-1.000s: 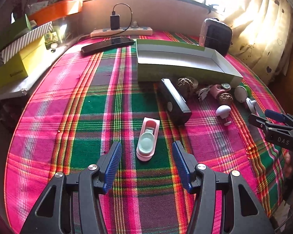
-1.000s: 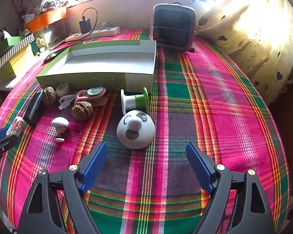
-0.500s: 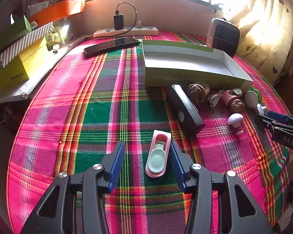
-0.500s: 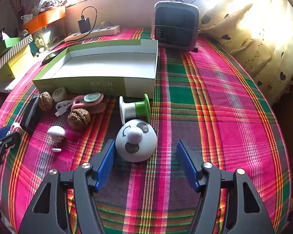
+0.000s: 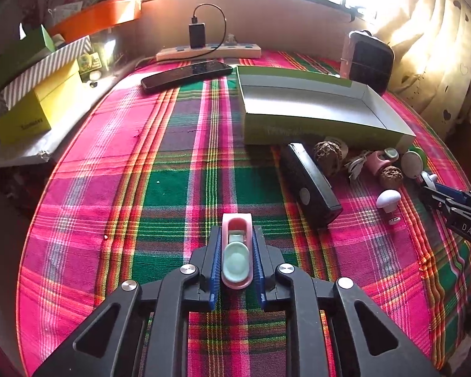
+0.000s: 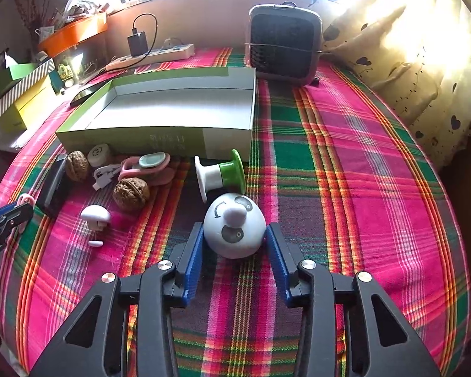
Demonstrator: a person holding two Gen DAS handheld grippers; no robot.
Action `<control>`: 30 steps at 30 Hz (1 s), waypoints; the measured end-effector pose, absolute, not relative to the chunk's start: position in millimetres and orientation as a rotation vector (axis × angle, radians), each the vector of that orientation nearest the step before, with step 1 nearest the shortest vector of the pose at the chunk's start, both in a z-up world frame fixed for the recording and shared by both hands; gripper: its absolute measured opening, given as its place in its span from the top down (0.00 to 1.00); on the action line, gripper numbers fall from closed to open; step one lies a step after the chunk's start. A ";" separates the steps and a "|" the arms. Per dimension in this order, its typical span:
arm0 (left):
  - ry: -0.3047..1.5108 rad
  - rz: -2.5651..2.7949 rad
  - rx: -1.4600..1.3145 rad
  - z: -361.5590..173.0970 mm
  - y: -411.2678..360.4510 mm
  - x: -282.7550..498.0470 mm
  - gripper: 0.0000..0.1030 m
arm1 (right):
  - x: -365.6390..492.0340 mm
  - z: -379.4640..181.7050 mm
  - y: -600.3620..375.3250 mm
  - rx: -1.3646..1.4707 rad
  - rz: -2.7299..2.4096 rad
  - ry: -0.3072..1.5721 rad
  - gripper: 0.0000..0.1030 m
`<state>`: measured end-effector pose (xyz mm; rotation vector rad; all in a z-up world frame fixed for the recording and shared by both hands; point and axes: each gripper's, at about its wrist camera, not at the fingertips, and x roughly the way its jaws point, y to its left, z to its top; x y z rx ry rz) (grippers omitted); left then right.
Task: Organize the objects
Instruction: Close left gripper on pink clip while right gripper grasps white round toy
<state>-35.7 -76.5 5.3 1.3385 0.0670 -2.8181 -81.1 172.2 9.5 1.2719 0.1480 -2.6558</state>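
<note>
My left gripper is shut on a pink oblong case with a mint lid, which lies on the plaid cloth. In the right wrist view a white panda-face dome sits between the blue pads of my right gripper. Those jaws are closing, and the pads meet the dome's two sides. An open green-and-white box lies empty behind the loose items. My right gripper's tip shows at the right edge of the left wrist view.
In front of the box lie a black oblong device, two walnuts, a white mushroom-shaped piece, a green-and-white spool and a second pink case. A small fan, a power strip and a dark handset stand farther back.
Both grippers have closed from wide open. The left jaws have come in onto the pink case, the right jaws onto the panda dome. Neither hand has shifted much.
</note>
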 end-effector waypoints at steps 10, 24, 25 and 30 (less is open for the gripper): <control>0.084 -2.832 1.336 8.0 -74.2 -38.7 0.85 | -77.6 12.2 172.2 1.246 -2.673 0.149 0.64; 0.080 -2.856 1.327 11.8 -70.3 -39.9 0.85 | -77.8 11.9 175.0 1.247 -2.663 0.113 0.88; 0.081 -2.857 1.328 11.7 -70.1 -40.0 0.85 | -77.7 12.2 174.9 1.245 -2.662 0.113 0.88; 0.087 -2.857 1.336 10.7 -69.9 -40.1 0.85 | -80.2 10.2 175.8 1.265 -2.644 0.083 0.85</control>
